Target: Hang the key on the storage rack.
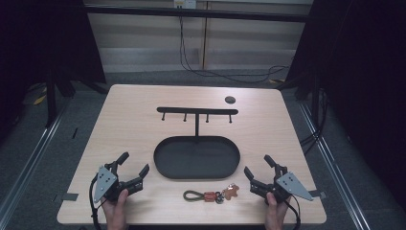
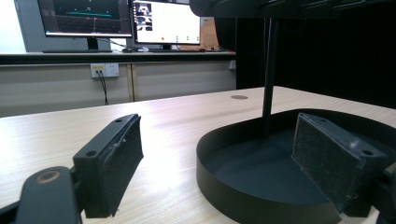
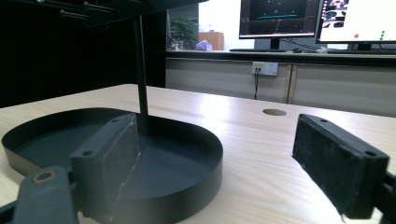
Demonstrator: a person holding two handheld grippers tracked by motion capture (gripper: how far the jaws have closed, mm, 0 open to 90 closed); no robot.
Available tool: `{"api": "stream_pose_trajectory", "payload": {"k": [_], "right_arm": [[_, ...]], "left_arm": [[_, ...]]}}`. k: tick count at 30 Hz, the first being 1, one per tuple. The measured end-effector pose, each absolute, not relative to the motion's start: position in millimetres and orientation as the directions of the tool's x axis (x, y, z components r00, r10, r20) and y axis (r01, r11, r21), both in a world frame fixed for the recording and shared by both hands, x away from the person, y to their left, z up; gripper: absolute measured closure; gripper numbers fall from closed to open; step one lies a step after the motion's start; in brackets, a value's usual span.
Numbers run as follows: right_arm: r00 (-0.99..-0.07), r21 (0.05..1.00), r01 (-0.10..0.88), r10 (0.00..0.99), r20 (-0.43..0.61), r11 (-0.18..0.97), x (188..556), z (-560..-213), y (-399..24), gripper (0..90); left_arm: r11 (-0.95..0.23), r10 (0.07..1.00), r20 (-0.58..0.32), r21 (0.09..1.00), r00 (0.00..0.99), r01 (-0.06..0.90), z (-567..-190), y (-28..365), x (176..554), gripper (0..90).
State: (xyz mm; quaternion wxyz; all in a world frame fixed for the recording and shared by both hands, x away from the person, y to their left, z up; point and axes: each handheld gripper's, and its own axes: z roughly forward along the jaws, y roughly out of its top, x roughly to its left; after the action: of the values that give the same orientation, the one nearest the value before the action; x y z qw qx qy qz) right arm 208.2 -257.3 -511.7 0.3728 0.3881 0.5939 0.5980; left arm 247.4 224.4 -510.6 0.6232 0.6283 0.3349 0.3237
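A pale wooden tabletop (image 1: 129,110) fills the centre of the high view. At mid-frame sits a black oval tray (image 1: 197,158), with a thin post rising from its far rim to a horizontal bar carrying four small pegs, the rack (image 1: 197,111). Below the tray, near the bottom edge of the tabletop, lies a keychain (image 1: 211,194): an olive cord loop, an orange clip and a brown tag, stretched left to right.

At lower left, the left hand-held gripper (image 1: 133,168) rests on the tabletop in a hand (image 1: 115,206), jaws spread wide with nothing between them, pointing toward the tray. At lower right, the right hand-held gripper (image 1: 259,166) is likewise wide open and empty, held by the other hand (image 1: 276,207).

The keychain lies between the two grippers, touching neither. A small dark round hole (image 1: 230,99) marks the tabletop at upper right of the rack.
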Motion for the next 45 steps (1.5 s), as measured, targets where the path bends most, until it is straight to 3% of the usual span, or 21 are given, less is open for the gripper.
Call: {"api": "stream_pose_trajectory", "payload": {"k": [7,24,26,30,45], "right_arm": [[-0.366,0.996,0.089,0.930,0.026,0.007,213.6,-509.2,-252.8,13.0],[-0.381,0.985,0.169,0.924,0.035,0.032,221.3,-506.5,-249.1,13.4],[-0.391,0.983,0.180,0.920,0.034,0.040,221.6,-504.7,-248.5,15.0],[-0.424,0.982,0.180,0.906,0.022,0.061,219.1,-497.7,-245.6,29.6],[-0.570,0.975,0.204,0.820,0.046,0.087,217.2,-486.6,-229.4,34.0]], "left_arm": [[-0.001,0.823,-0.009,1.000,0.568,0.018,-510.5,224.6,247.7,15.8],[0.000,0.823,-0.010,1.000,0.568,0.018,-510.5,224.5,247.7,15.8],[0.000,0.823,-0.010,1.000,0.568,0.018,-510.5,224.5,247.6,15.8],[0.000,0.823,-0.010,1.000,0.569,0.018,-510.5,224.5,247.6,15.8],[0.000,0.822,-0.010,1.000,0.569,0.019,-510.5,224.5,247.7,15.8]]}}
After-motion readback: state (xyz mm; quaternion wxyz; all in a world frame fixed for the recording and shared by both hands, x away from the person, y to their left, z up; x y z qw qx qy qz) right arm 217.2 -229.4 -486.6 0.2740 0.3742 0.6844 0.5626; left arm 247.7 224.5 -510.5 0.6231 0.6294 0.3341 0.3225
